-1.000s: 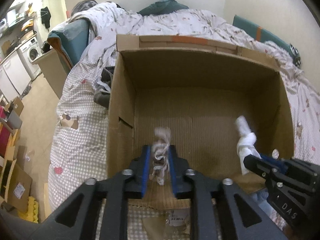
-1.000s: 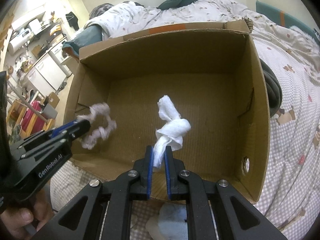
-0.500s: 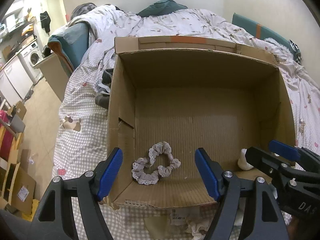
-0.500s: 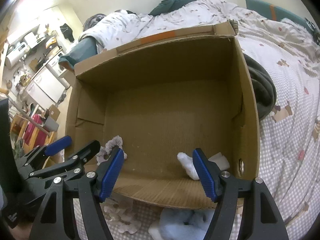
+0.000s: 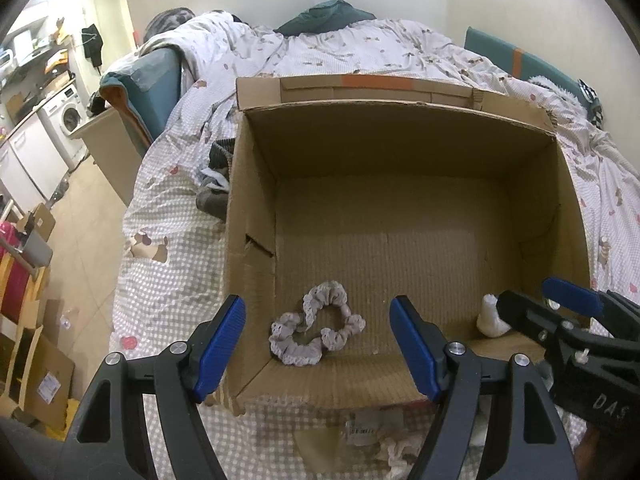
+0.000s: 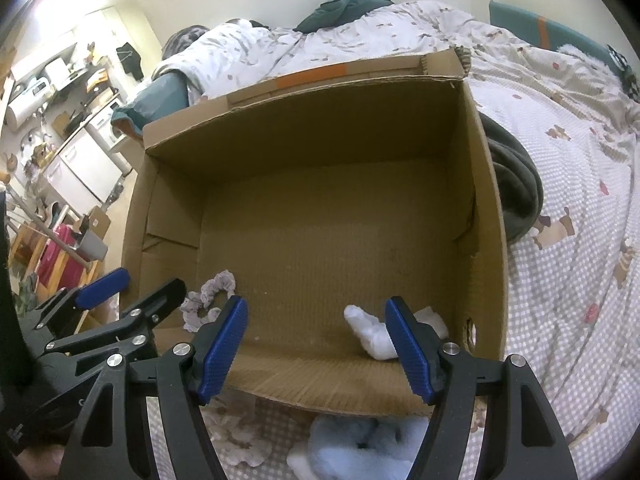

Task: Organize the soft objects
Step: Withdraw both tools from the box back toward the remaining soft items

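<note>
Two soft things are in: the frilly grey fabric scrunchie [image 5: 316,330] lies near-left in the open brown cardboard box [image 5: 400,208], the knotted white cloth [image 6: 376,334] near-right. More wait outside, near me. A second ago my left gripper [image 5: 316,348] and right gripper [image 6: 316,346] clamped them; now both gape empty.

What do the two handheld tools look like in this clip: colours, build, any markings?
Both look alike. The left tool and right tool are matte black plastic with triangular cut-outs, silver screws and ribbed blue pads on the fingers. The right tool's body bears pale letters "DAS" in the left wrist view. No cables or sleeves show.
</note>
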`<state>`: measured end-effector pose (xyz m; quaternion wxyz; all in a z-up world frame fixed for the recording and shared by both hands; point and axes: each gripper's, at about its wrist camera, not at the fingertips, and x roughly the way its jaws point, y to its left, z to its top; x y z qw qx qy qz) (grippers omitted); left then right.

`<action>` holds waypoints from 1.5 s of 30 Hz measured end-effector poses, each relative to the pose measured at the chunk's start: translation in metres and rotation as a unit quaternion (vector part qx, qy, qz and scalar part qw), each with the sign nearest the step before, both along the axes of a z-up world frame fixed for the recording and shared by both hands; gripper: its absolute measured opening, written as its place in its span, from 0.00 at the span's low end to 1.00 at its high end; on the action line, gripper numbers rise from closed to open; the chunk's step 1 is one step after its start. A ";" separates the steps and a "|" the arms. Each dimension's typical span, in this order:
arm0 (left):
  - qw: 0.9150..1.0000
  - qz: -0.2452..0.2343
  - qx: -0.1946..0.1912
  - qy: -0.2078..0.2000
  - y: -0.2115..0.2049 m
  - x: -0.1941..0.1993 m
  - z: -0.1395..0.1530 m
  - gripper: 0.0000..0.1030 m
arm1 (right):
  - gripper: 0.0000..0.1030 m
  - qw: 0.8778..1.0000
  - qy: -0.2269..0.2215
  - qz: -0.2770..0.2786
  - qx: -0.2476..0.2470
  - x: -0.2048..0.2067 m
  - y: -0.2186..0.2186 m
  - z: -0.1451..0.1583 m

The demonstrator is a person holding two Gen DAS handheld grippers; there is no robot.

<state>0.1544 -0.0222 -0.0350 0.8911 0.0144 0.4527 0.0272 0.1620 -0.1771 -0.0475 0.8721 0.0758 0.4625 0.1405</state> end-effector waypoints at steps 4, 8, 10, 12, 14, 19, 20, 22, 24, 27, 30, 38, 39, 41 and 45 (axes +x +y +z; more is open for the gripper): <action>1.000 -0.002 -0.009 -0.010 0.005 -0.011 0.012 0.70 | 0.73 1.000 -0.010 -0.012 -0.004 -0.006 -0.004 0.003; 1.000 -0.004 -0.007 -0.023 0.008 -0.020 0.022 0.70 | 0.73 0.999 -0.028 -0.024 -0.022 -0.016 -0.006 0.008; 1.000 -0.003 -0.006 -0.029 0.011 -0.025 0.025 0.70 | 0.73 0.998 -0.040 -0.031 -0.037 -0.021 -0.007 0.013; 1.000 0.002 -0.006 -0.030 0.015 -0.030 0.027 0.70 | 0.73 0.997 -0.046 -0.031 -0.049 -0.026 -0.008 0.018; 0.999 0.006 -0.013 -0.029 0.019 -0.037 0.027 0.70 | 0.73 0.998 -0.044 -0.021 -0.046 -0.032 -0.009 0.020; 0.999 0.014 -0.013 -0.035 0.024 -0.050 0.032 0.70 | 0.73 0.998 -0.046 -0.003 -0.043 -0.049 -0.008 0.026; 0.999 0.015 -0.013 -0.037 0.025 -0.053 0.032 0.70 | 0.73 0.998 -0.044 -0.002 -0.046 -0.053 -0.007 0.026; 0.999 0.013 -0.011 -0.039 0.024 -0.059 0.033 0.70 | 0.73 0.998 -0.041 0.000 -0.049 -0.059 -0.006 0.026; 0.999 0.013 -0.007 -0.041 0.025 -0.065 0.034 0.70 | 0.73 0.998 -0.039 0.004 -0.057 -0.065 -0.005 0.025; 0.999 0.014 -0.008 -0.040 0.026 -0.071 0.034 0.70 | 0.73 0.998 -0.036 0.005 -0.059 -0.071 -0.005 0.026; 0.999 0.018 -0.009 -0.037 0.028 -0.078 0.032 0.70 | 0.73 0.998 -0.026 0.001 -0.049 -0.076 -0.010 0.025; 0.999 0.042 -0.025 -0.022 0.036 -0.083 0.027 0.70 | 0.73 1.000 -0.011 -0.003 -0.024 -0.092 -0.021 0.024; 0.999 0.043 -0.026 -0.020 0.036 -0.083 0.026 0.70 | 0.73 1.000 -0.010 -0.006 -0.023 -0.093 -0.022 0.024; 0.999 0.045 -0.027 -0.015 0.037 -0.083 0.024 0.70 | 0.73 1.000 -0.001 -0.015 -0.026 -0.095 -0.024 0.022; 0.998 0.049 -0.027 0.000 0.037 -0.080 0.018 0.70 | 0.73 0.999 0.013 -0.027 -0.022 -0.096 -0.026 0.017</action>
